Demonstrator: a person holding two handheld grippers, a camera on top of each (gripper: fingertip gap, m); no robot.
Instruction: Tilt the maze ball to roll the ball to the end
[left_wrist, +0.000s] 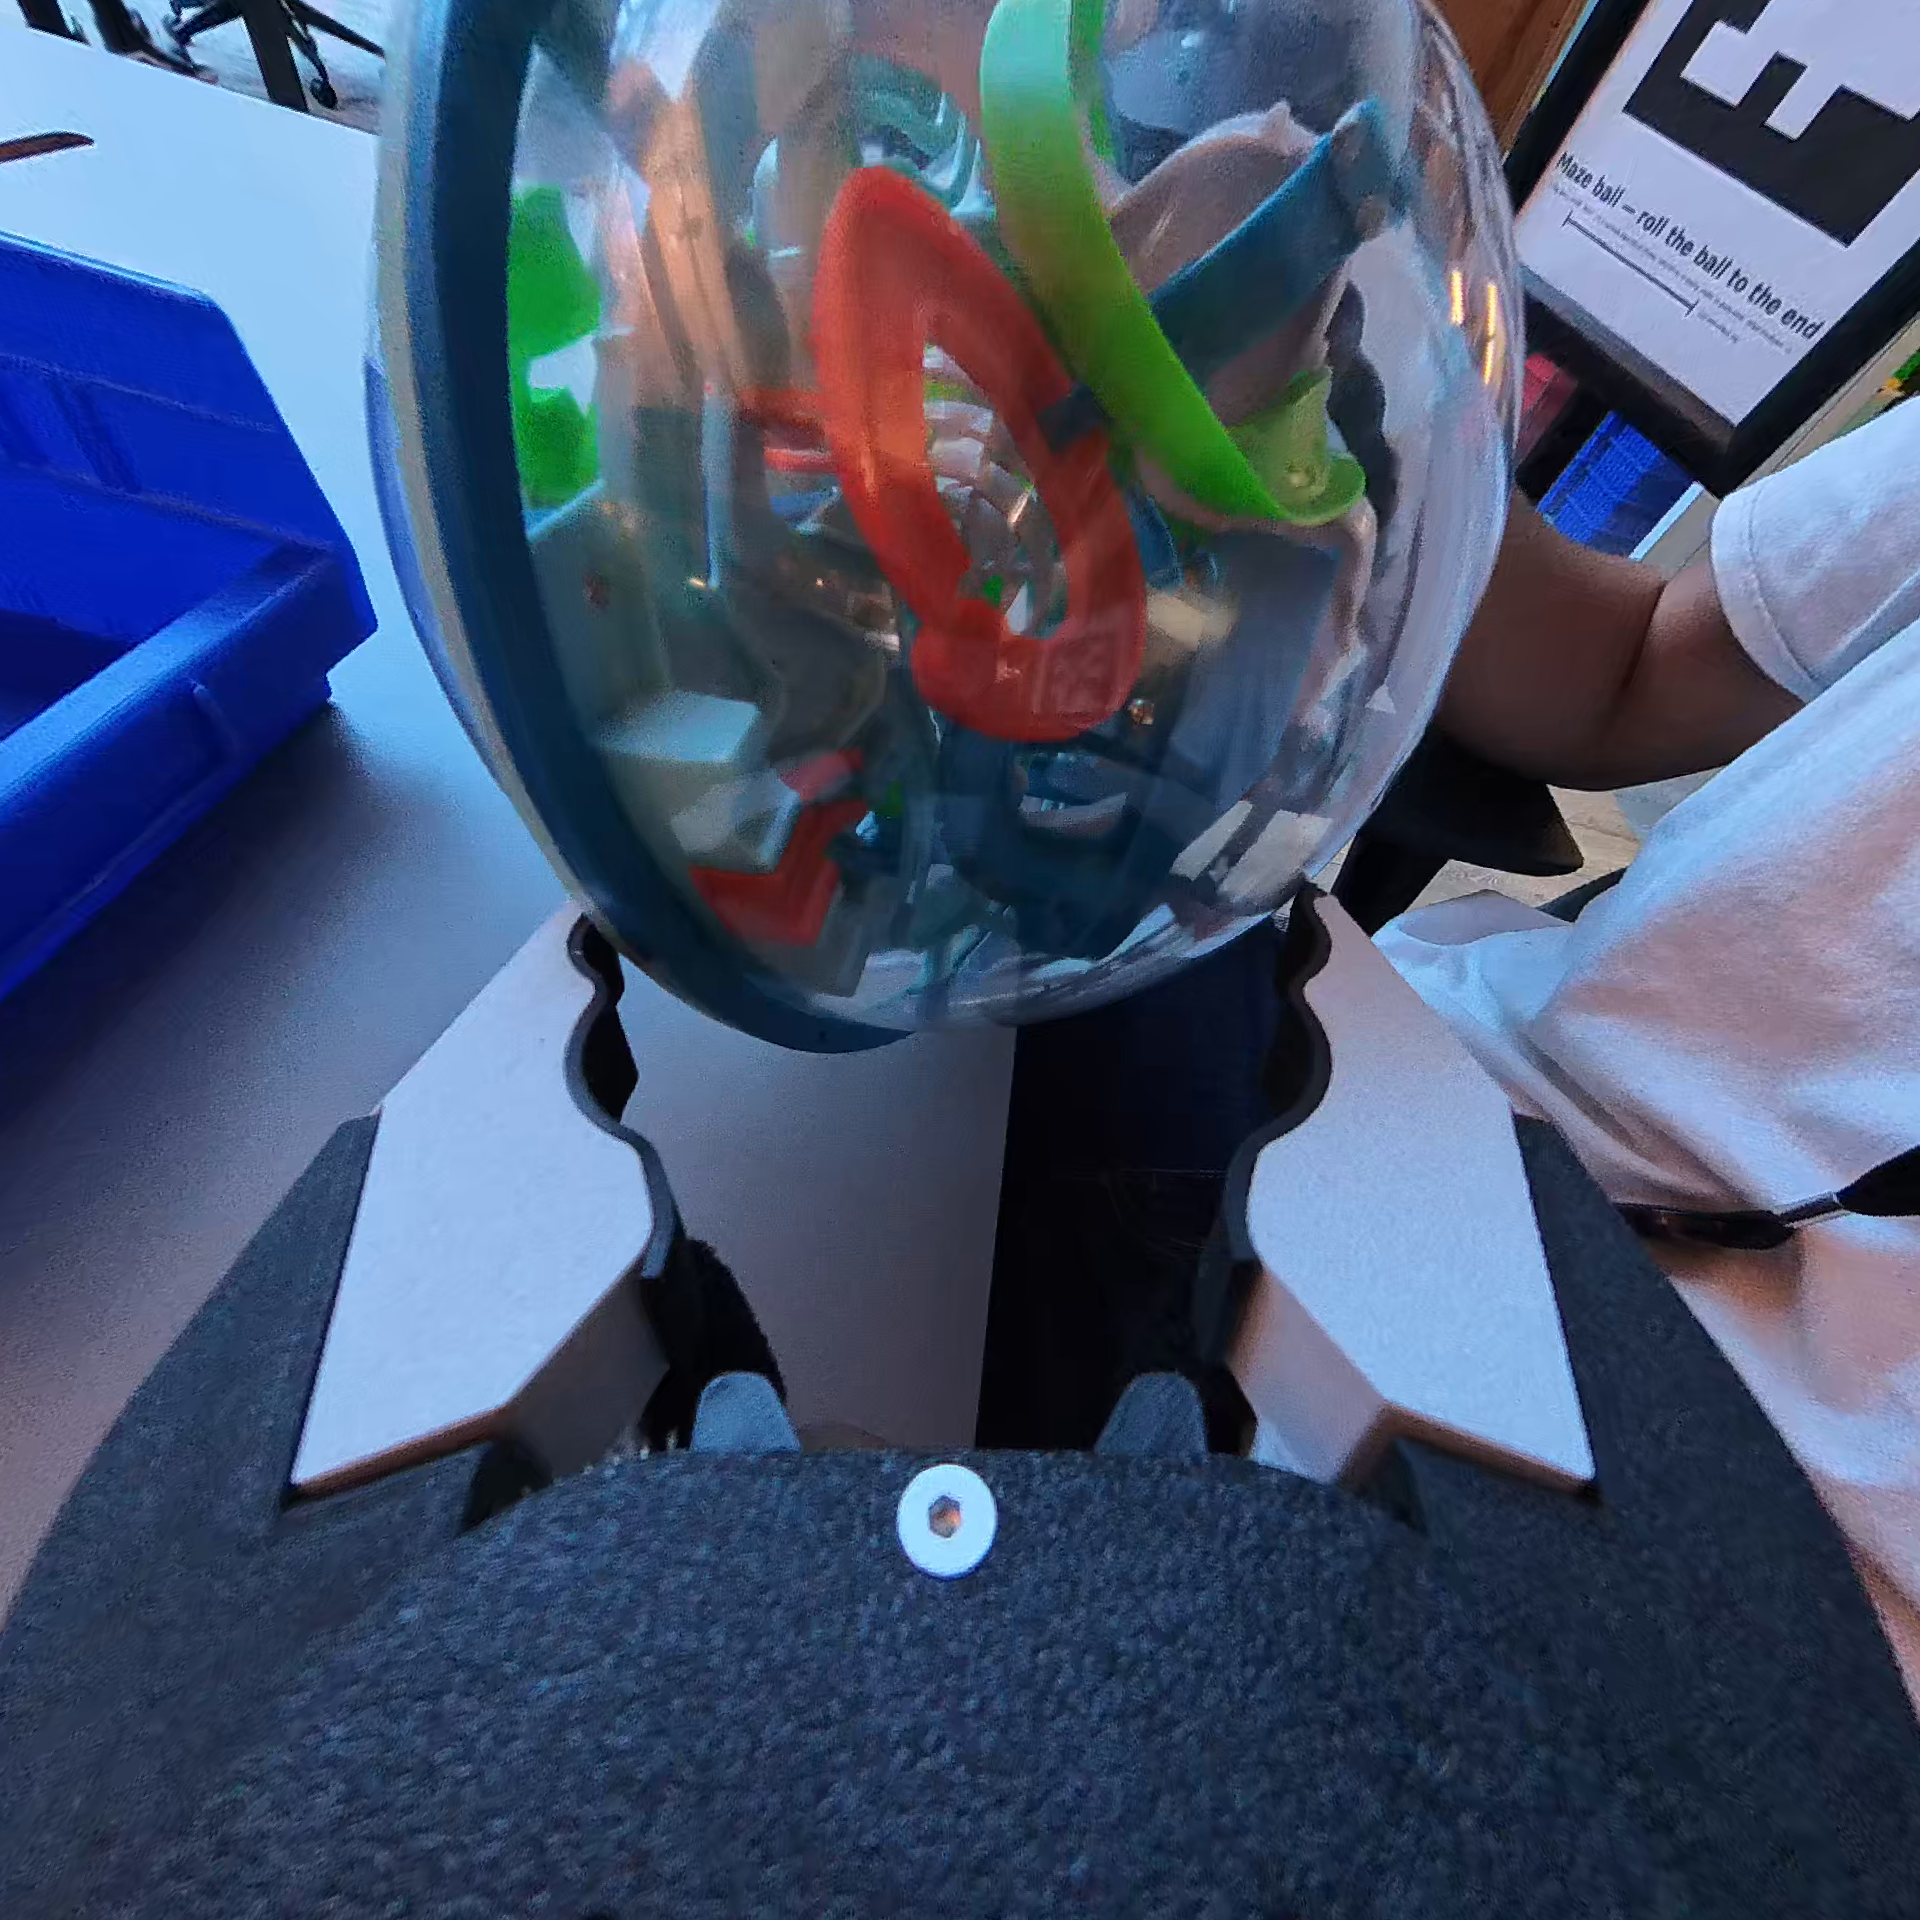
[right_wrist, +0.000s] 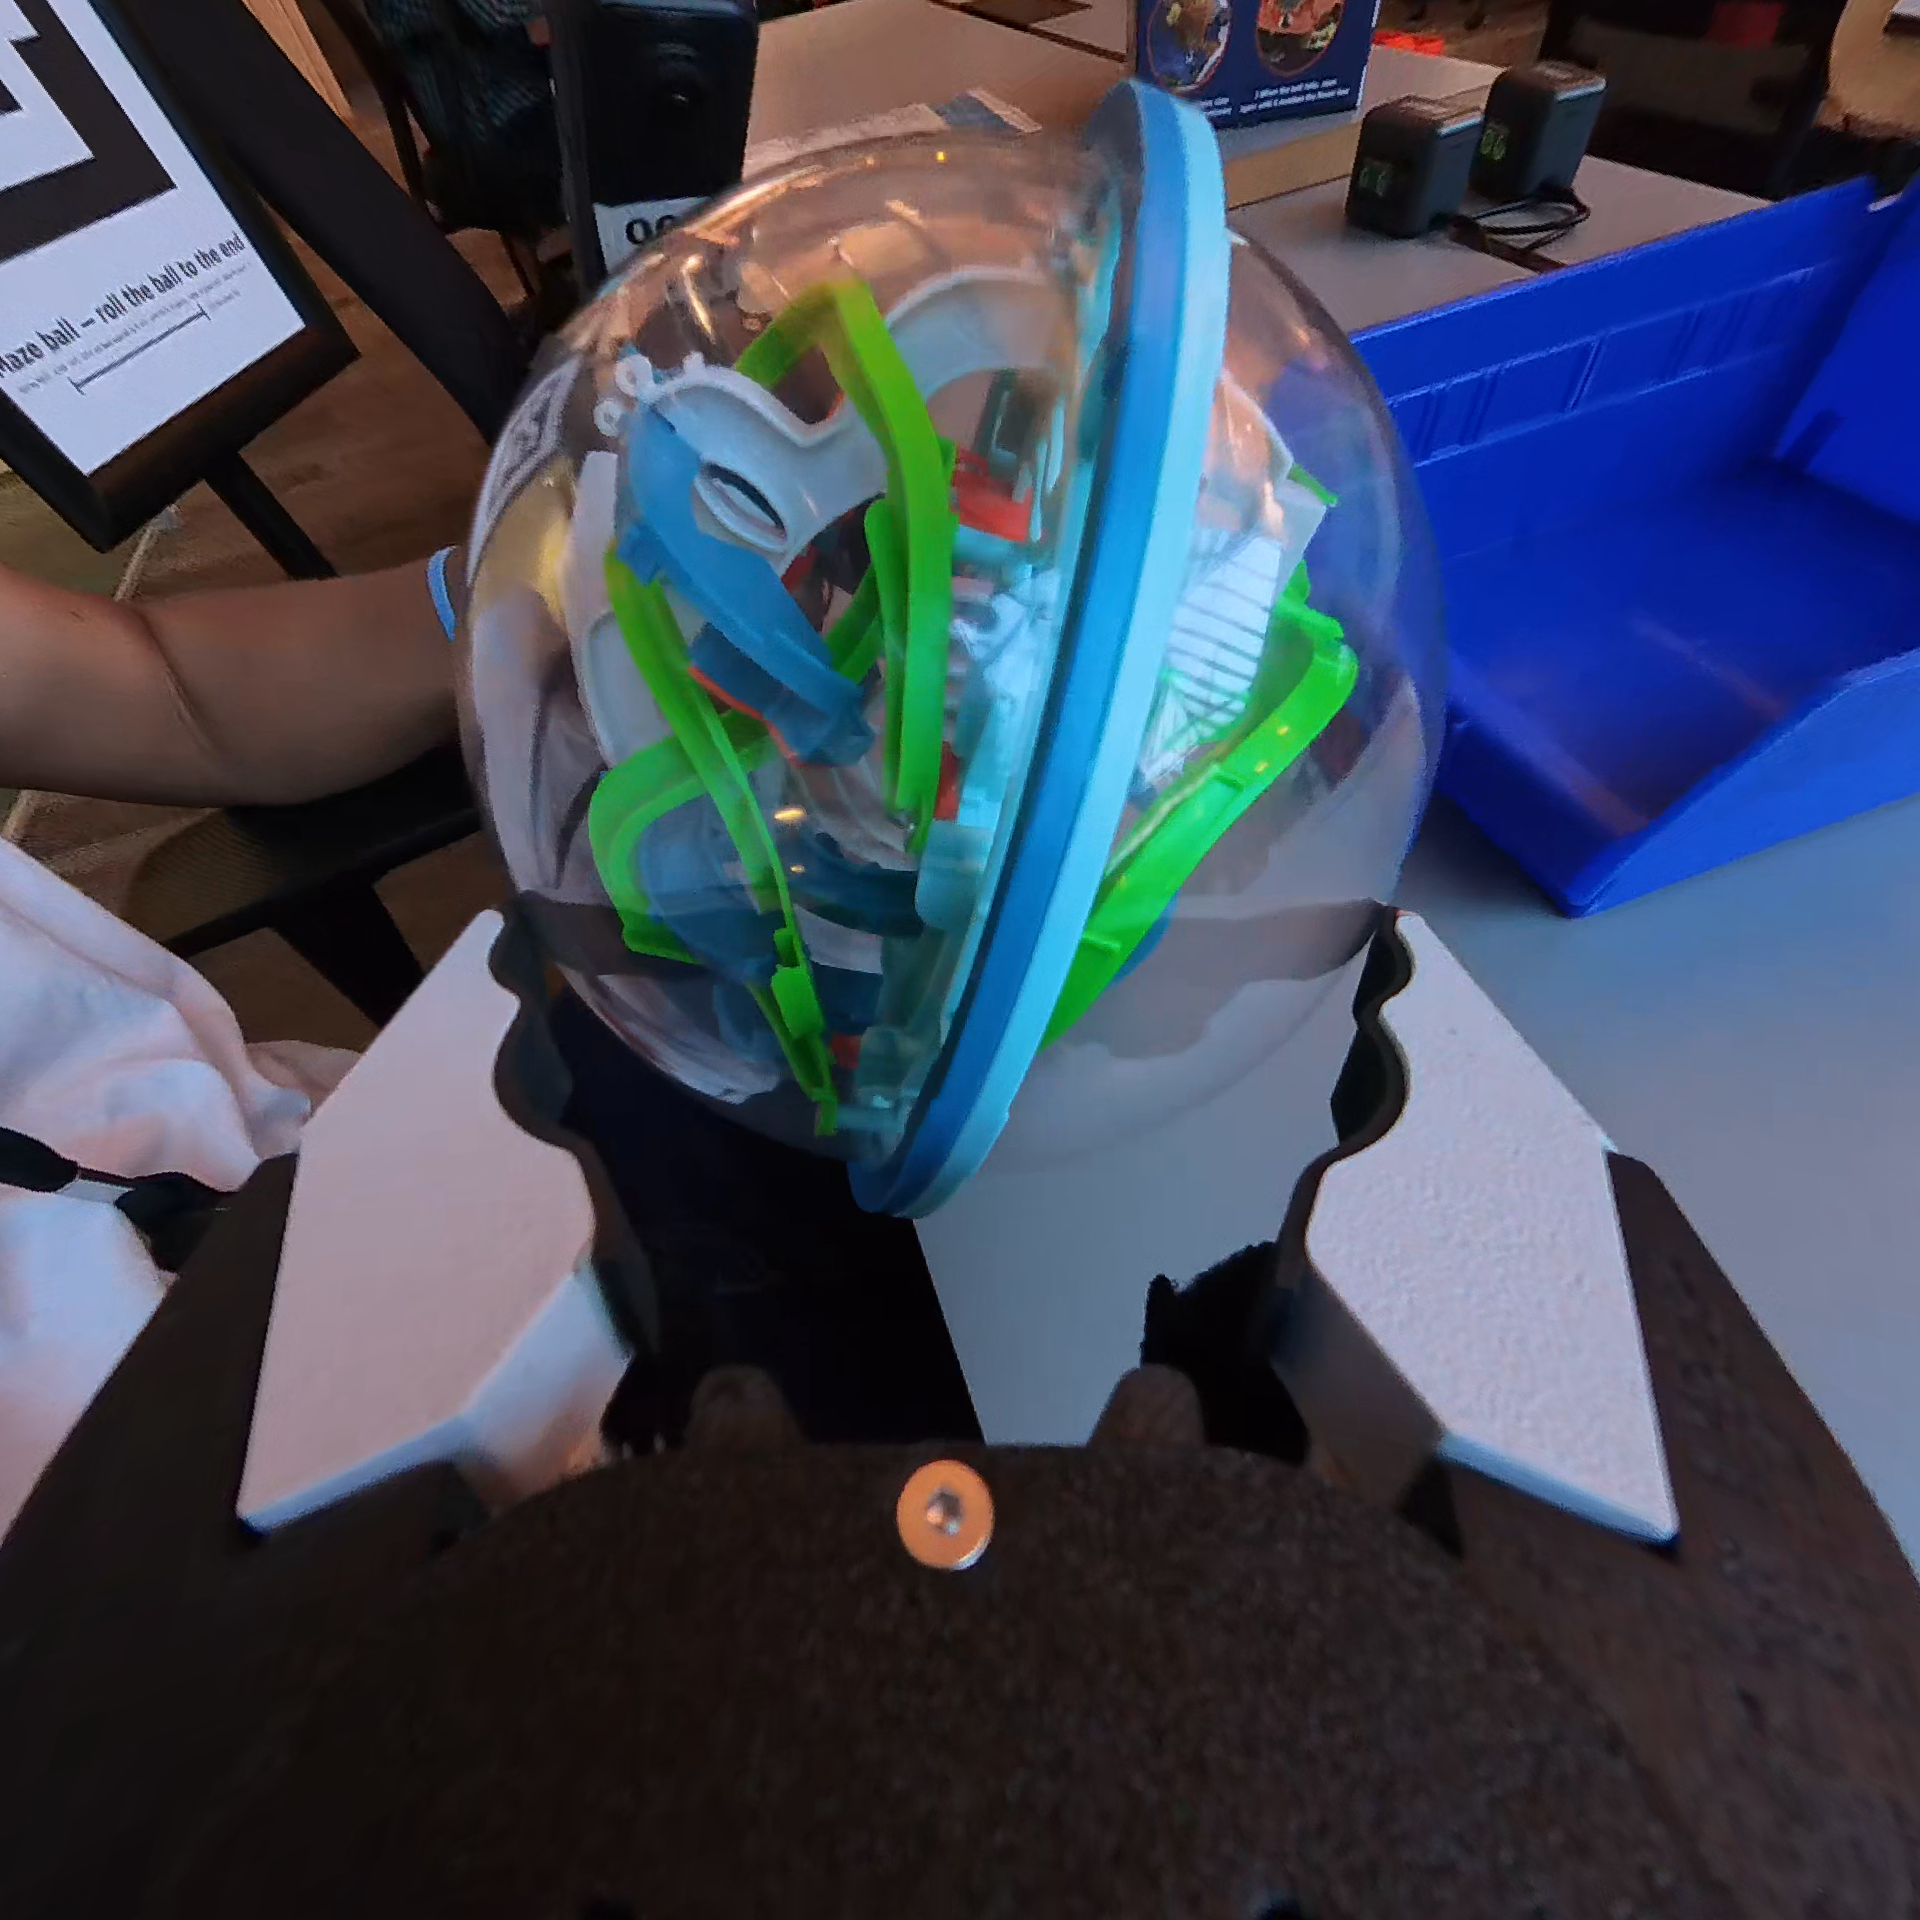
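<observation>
The maze ball (left_wrist: 935, 520) is a clear sphere with a blue rim band and red, green and blue tracks inside. It is held up off the table between my two grippers. My left gripper (left_wrist: 945, 935) is open wide, and its fingertips (left_wrist: 592, 956) press against the sphere's lower part. My right gripper (right_wrist: 951, 935) is open wide too, cradling the maze ball (right_wrist: 935, 644) from the opposite side, fingertips (right_wrist: 1382, 966) against the shell. The rim band runs steeply tilted. I cannot clearly pick out the small ball inside.
A blue plastic bin (left_wrist: 156, 623) stands on the grey table (left_wrist: 260, 1039); it also shows in the right wrist view (right_wrist: 1662, 623). A framed sign (right_wrist: 125, 260) stands beside the table. A person's arm (right_wrist: 208, 675) and white sleeve (left_wrist: 1662, 987) are close. Small black devices (right_wrist: 1413, 166) sit at the back.
</observation>
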